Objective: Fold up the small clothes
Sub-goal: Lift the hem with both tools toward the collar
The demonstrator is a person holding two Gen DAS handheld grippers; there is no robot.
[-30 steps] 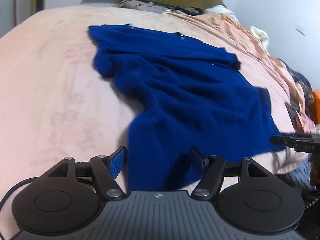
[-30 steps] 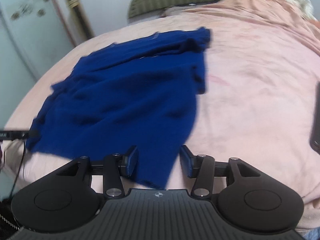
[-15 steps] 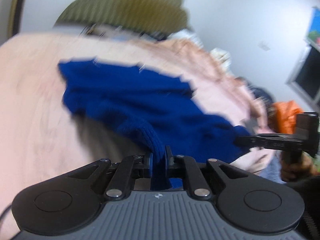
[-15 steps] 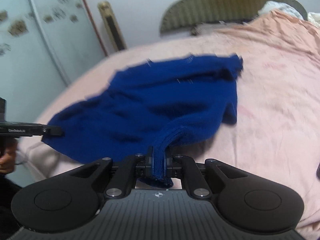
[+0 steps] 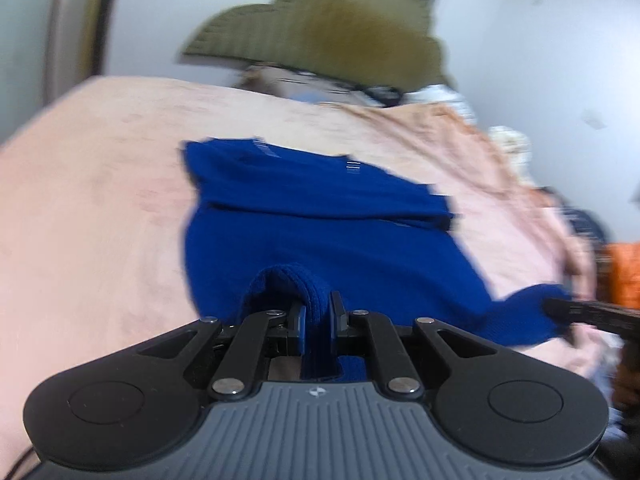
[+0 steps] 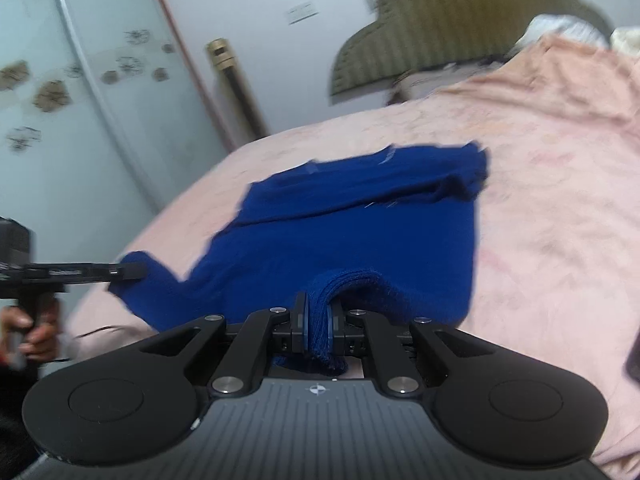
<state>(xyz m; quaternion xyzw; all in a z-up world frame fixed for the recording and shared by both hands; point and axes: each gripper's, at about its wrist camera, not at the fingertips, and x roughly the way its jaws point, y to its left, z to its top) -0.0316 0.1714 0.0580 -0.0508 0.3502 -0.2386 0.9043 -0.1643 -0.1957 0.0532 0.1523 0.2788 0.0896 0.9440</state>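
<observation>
A dark blue knit sweater lies on a pink bedspread, its far part flat and its near hem lifted. My left gripper is shut on one near corner of the hem. My right gripper is shut on the other near corner of the sweater. The right gripper shows at the right edge of the left wrist view, and the left gripper at the left edge of the right wrist view. Both views are blurred.
An olive green headboard stands at the far end of the bed. Crumpled clothes, some orange, lie at the bed's right side. A pale wardrobe door and a brass-topped pole stand left of the bed.
Both grippers shut on the sweater's near hem, which lay flat between open fingers a second ago. They have lifted the hem and carried it toward the far end of the bed.
</observation>
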